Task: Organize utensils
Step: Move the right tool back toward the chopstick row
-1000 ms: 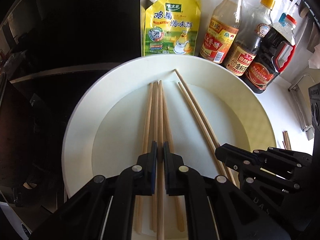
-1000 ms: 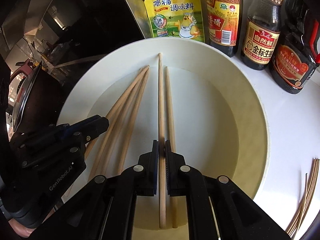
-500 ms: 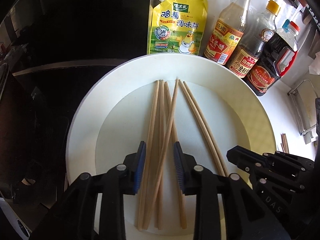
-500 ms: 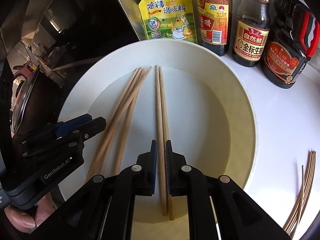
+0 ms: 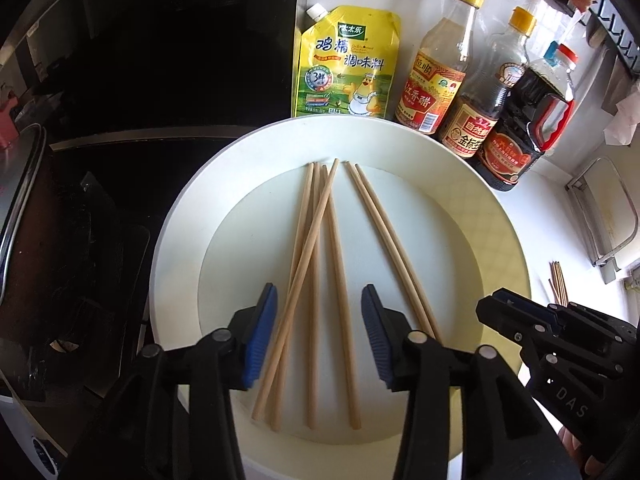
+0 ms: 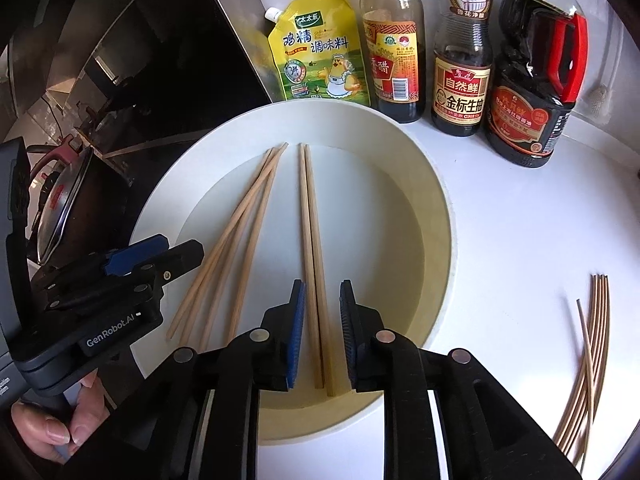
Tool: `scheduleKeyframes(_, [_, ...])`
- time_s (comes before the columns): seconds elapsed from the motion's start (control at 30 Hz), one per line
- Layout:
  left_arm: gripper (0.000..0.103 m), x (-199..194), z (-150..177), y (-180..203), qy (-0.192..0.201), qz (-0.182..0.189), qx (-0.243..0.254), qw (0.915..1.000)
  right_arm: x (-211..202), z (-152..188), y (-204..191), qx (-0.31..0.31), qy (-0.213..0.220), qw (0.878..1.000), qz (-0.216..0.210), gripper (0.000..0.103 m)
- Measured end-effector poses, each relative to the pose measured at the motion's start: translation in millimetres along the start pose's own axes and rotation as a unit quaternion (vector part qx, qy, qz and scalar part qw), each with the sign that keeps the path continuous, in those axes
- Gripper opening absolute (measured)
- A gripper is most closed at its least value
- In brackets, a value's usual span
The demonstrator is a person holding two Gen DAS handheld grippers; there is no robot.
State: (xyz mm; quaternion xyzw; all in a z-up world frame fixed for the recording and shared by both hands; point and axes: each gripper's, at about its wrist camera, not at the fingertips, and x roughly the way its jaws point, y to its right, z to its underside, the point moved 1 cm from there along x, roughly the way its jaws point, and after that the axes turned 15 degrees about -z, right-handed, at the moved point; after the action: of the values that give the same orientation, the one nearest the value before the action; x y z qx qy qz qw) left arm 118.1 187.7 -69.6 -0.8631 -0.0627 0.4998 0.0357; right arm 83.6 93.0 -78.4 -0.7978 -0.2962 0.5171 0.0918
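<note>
White countertop carries a cream plate (image 5: 176, 240) holding six pale wooden chopsticks (image 5: 334, 240), over which the left gripper (image 5: 318, 336) and right gripper (image 6: 322, 332), jaws just opening, hover released.

Black hand-held gripper (image 6: 322, 334) — blue ribbed pads (image 6: 297, 332), silver screws.

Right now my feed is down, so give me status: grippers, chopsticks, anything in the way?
Left gripper and right gripper open, jaws just parted. Six chopsticks lying loose in white dish. Nothing in the way.
</note>
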Motion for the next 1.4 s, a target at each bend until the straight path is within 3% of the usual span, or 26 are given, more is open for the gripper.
scheduleKeyframes(0.33, [0.055, -25.6, 10.9, 10.1, 0.017, -0.003, 0.007, 0.9998, -29.2, 20.9, 0.8, 0.001, 0.019, 1.000, 0.003, 0.024])
scheduleKeyframes(0.7, [0.071, -51.6, 26.8, 41.9, 0.036, 0.003, 0.023, 0.9991, -66.8, 53.4, 29.3, 0.020, 0.035, 0.999, 0.017, 0.034])
scheduleKeyframes(0.97, [0.081, -70.6, 43.0, 88.1, 0.049, 0.021, 0.045, 0.9976, -104.4, 82.1, 63.9, 0.036, 0.047, 0.997, 0.041, 0.045])
scheduleKeyframes(1.2, [0.086, -79.2, 60.1, 145.2, 0.046, 0.051, 0.075, 0.9948, -154.0, 132.8, 112.4, 0.057, 0.058, 0.993, 0.085, 0.053])
scheduleKeyframes(1.4, [0.088, -88.1, 75.4, 192.3, 0.053, 0.071, 0.100, 0.9910, -184.8, 166.7, 163.9, 0.102, 0.068, 0.985, 0.121, 0.053])
